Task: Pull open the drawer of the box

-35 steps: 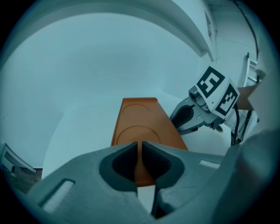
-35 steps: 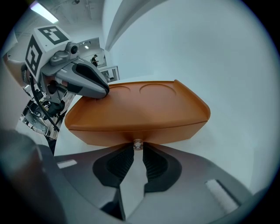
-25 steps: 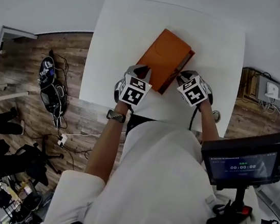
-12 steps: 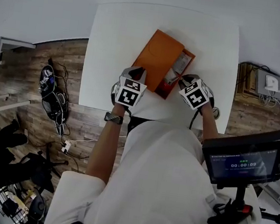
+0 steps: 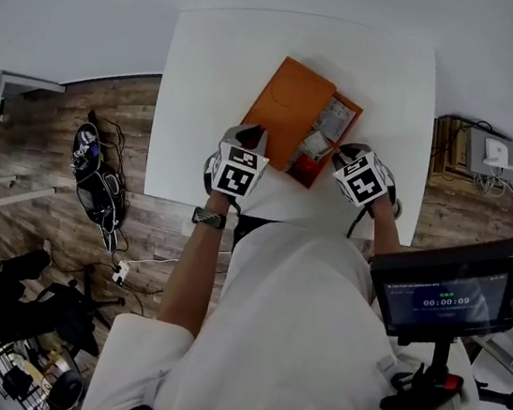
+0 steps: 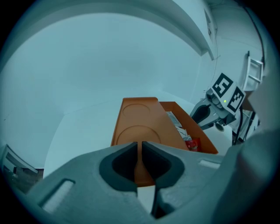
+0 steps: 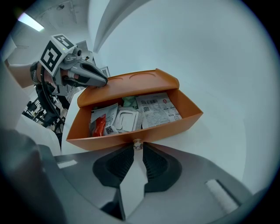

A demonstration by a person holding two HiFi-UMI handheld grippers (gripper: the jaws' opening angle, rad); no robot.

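Note:
An orange box (image 5: 292,108) lies aslant on the white table (image 5: 210,60). Its drawer (image 5: 328,134) stands pulled out on the right side and shows white packets (image 7: 155,109) and a red sachet (image 7: 99,124). My right gripper (image 7: 138,147) is shut on the small metal knob (image 7: 138,143) in the drawer's front wall (image 7: 113,136). My left gripper (image 6: 140,148) is shut, its tips resting at the box's near end (image 6: 139,168). In the head view the left gripper (image 5: 253,138) is at the box's near left corner and the right gripper (image 5: 342,155) at the drawer's near right.
The table's near edge runs just below both grippers. A screen on a stand (image 5: 447,297) is at the right beside the person. Black bags and cables (image 5: 91,167) lie on the wooden floor to the left. Bare table top surrounds the box.
The drawer has slid out of the box to the right, from nearly shut to well open, drawn by the right gripper. The left gripper has stayed at the box's near end.

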